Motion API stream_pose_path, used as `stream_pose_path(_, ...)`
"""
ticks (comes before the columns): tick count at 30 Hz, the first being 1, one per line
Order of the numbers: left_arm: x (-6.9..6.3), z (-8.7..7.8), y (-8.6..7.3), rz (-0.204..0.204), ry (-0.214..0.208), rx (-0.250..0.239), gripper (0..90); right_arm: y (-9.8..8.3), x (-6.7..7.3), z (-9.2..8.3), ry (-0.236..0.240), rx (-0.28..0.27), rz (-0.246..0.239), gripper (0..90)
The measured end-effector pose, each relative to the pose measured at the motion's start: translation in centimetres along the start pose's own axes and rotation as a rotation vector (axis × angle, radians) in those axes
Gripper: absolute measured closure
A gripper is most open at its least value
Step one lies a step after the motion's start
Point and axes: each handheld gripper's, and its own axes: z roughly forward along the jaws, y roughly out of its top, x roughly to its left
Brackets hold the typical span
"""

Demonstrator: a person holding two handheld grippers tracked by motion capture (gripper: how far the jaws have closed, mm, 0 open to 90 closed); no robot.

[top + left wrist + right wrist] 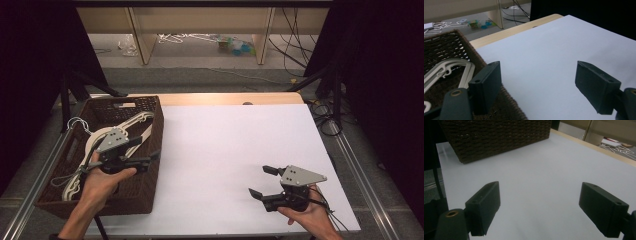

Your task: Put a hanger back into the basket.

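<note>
A dark brown woven basket (131,201) stands on the left of the white sheet (235,140) and holds several white clothes hangers (131,121). My left gripper (147,149) hovers over the basket's right rim, open with nothing between its jaws. In the left gripper view the left gripper (537,67) points across the sheet (549,50), with the basket (446,42) and a hanger (454,63) at the left. My right gripper (261,181) sits low near the sheet's front right, open and empty. In the right gripper view the right gripper (540,186) faces the basket wall (499,137) across the sheet.
A wooden table edge (225,98) runs behind the sheet. Beyond it are shelf legs (142,40), loose hangers and small items on the floor (235,46). Black curtains stand at both sides, with cables (325,112) at the right and metal rails along the table.
</note>
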Motion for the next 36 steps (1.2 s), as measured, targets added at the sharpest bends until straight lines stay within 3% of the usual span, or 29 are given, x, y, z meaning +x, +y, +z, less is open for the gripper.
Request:
stream_pose_path(11,-2.9,0.9,-0.4,0.034,-0.037,-0.033,20.1,-0.1,0.0,0.1,0.019,0.007,0.016,18.2)
stream_pose_path(12,-3.1,0.9,-0.5,0.025,-0.04,-0.042,20.1,-0.1,0.0,0.1,0.0,-0.006,0.014,18.2)
stream_pose_path(22,-5.3,1.4,-0.5,0.029,-0.08,-0.075,16.7,-0.2,-0.2,0.1,0.019,-0.013,0.006,18.1)
stream_pose_path(30,-7.9,1.3,-0.2,0.073,-0.116,-0.043,17.0,-0.3,0.0,0.0,0.021,0.008,0.01,18.1)
stream_pose_path(36,-9.9,1.8,-1.1,0.098,-0.158,-0.017,17.1,-0.3,0.0,0.1,0.011,-0.01,-0.006,18.0)
